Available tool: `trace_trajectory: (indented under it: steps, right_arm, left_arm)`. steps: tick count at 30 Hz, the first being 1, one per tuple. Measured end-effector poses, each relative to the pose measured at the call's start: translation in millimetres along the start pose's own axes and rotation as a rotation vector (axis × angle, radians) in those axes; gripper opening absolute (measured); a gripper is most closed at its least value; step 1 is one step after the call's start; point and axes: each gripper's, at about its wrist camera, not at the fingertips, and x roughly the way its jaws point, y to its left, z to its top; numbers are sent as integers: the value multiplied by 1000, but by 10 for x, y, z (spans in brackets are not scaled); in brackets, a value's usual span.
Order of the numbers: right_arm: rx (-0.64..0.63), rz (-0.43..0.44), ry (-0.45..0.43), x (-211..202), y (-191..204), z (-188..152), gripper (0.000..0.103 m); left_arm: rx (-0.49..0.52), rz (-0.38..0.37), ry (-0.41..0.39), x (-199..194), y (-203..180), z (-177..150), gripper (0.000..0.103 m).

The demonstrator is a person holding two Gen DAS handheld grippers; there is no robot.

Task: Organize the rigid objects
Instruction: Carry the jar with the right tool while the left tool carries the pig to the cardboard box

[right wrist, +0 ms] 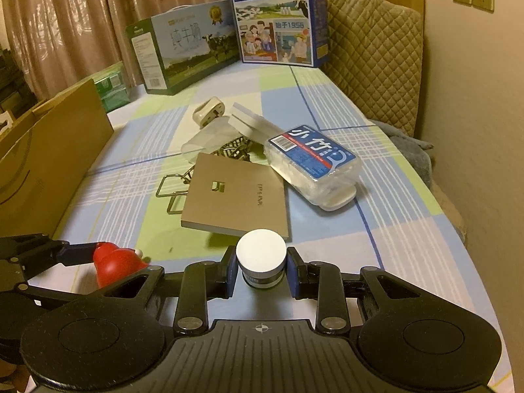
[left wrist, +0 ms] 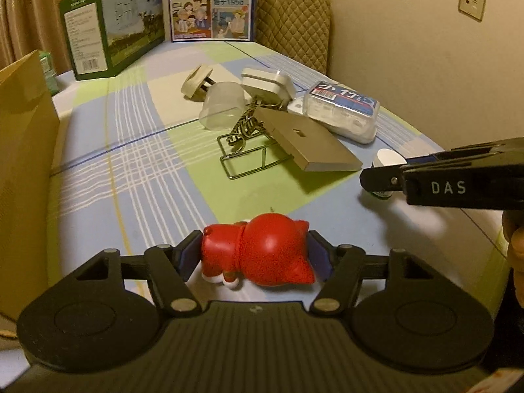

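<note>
Your left gripper sits at the bottom centre of the left wrist view, its blue pads clamped against both ends of the red figurine, which lies on its side on the checked tablecloth. Your right gripper, at lower centre of the right wrist view, pinches the small white-capped jar, standing upright on the cloth. The jar is just below the near edge of the tan square panel. In that view the figurine appears at lower left. The remaining pile, including the floss-pick box, occupies mid-frame.
</note>
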Motion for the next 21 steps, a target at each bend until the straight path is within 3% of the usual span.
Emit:
trace_trajectory:
  steps: [7,11,21]
  right_arm:
    - [-24,26,-4,-101,95,-45,27]
    - [-7,70,-9,-308,225,-30,27]
    - [-106,169,-92,-860,797,241,27]
  left_arm:
    - [-42,47,5,-276,22,-33,63]
    - [-56,90,-33,-618,47,16,63]
    - [-117,206,-126,-1553,379,211,63]
